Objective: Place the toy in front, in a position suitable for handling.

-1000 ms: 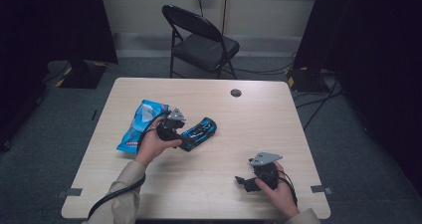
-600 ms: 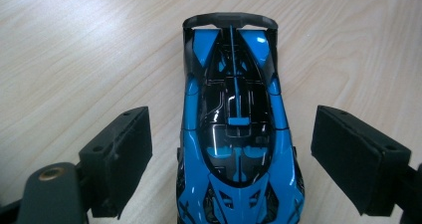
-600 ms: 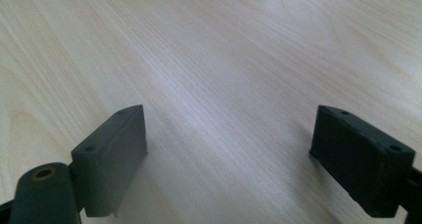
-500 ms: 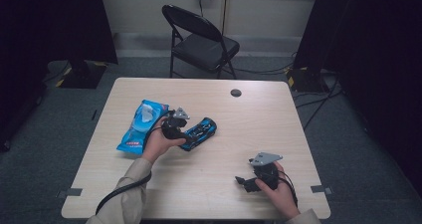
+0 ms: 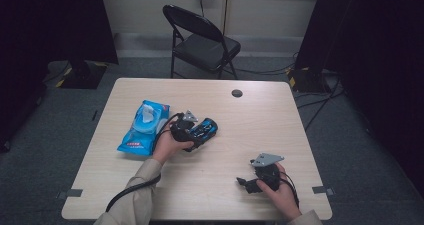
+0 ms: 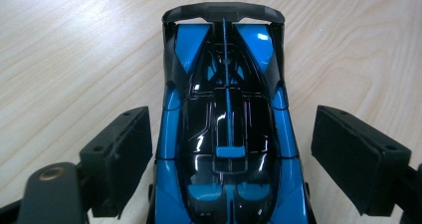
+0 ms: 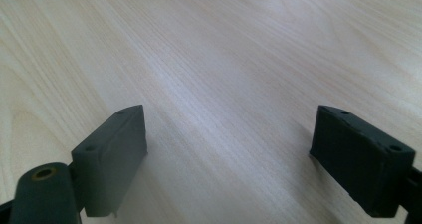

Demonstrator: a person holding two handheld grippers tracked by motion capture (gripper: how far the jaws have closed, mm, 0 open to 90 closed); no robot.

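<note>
Pale wood grain runs under both of my tools, and dark curtains close the room in on either side. From my left tool point(image 6: 226, 149), the jaws stand apart with the blue toy car point(image 6: 226, 124) lying between them — a gap shows on the right pad, while the left pad sits just beside the car's flank, and I cannot tell whether it touches. The car's tail wing points away from me along the surface point(image 5: 280, 130). In the high view the left tool point(image 5: 192, 130) sits near the middle of the surface, my left hand point(image 5: 170, 144) wrapped round its body, forearm angled in from the lower edge with the cable trailing down the sleeve. Just to its left lies a blue wipes packet point(image 5: 143, 127). My right tool point(image 7: 244, 159) has its jaws wide apart over bare wood — in the high view it point(image 5: 248, 183) rests near the front right corner, well apart from the car point(image 5: 206, 128). Beyond the far edge stands a black folding chair point(image 5: 202, 42) on grey carpet.
</note>
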